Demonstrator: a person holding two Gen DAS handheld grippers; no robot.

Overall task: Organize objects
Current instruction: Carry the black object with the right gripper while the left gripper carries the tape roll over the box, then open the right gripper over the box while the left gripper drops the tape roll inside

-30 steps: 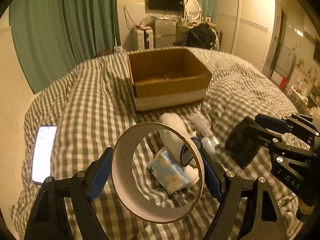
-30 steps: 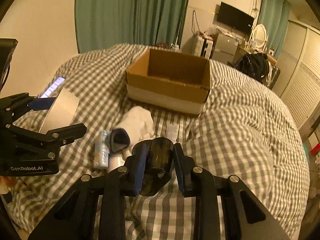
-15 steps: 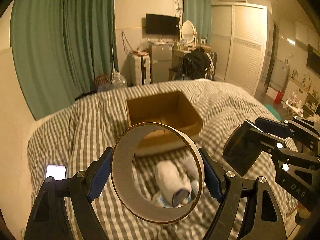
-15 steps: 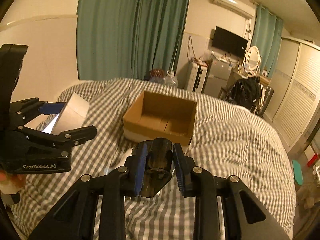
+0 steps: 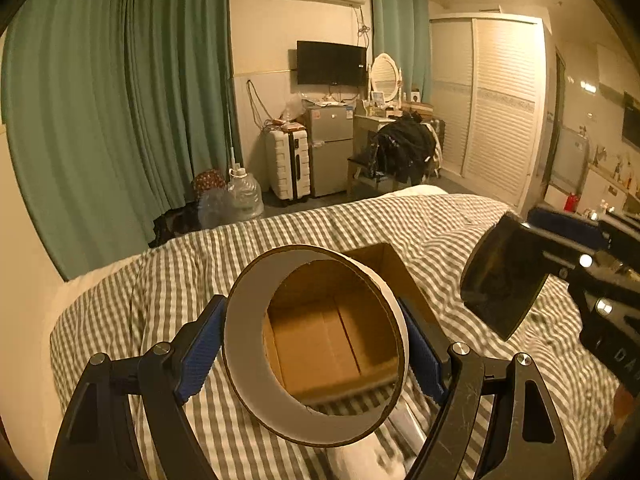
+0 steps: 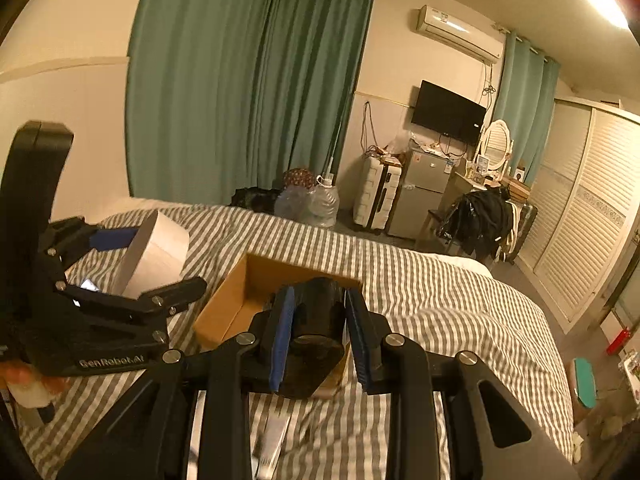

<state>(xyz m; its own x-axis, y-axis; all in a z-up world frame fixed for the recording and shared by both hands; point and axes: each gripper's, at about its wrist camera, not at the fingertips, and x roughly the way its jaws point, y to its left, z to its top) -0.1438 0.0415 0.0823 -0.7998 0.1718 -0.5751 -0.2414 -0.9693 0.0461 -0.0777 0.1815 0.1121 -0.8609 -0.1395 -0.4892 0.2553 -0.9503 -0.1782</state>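
My left gripper [image 5: 314, 350] is shut on a wide white tape roll [image 5: 244, 356] and holds it up in front of the open cardboard box [image 5: 384, 264]; the box floor shows through the roll's hole. My right gripper [image 6: 320, 330] is shut on a dark translucent cup [image 6: 316, 344], held above the near side of the same box [image 6: 224, 312]. The cup also shows in the left wrist view [image 5: 500, 280], to the right of the roll. The roll and the left gripper show in the right wrist view [image 6: 154, 256], left of the box.
The box sits on a grey-and-white checked duvet [image 5: 168, 280]. A white soft item [image 5: 360, 460] and a tube [image 6: 276, 436] lie on the bed below the grippers. A lit phone [image 6: 88, 285] lies at the left. A suitcase [image 5: 288, 164] and fridge stand beyond the bed.
Both grippers have risen and moved forward toward the box with their loads. The items on the bed have dropped out of view below. The box now lies right under both grippers.
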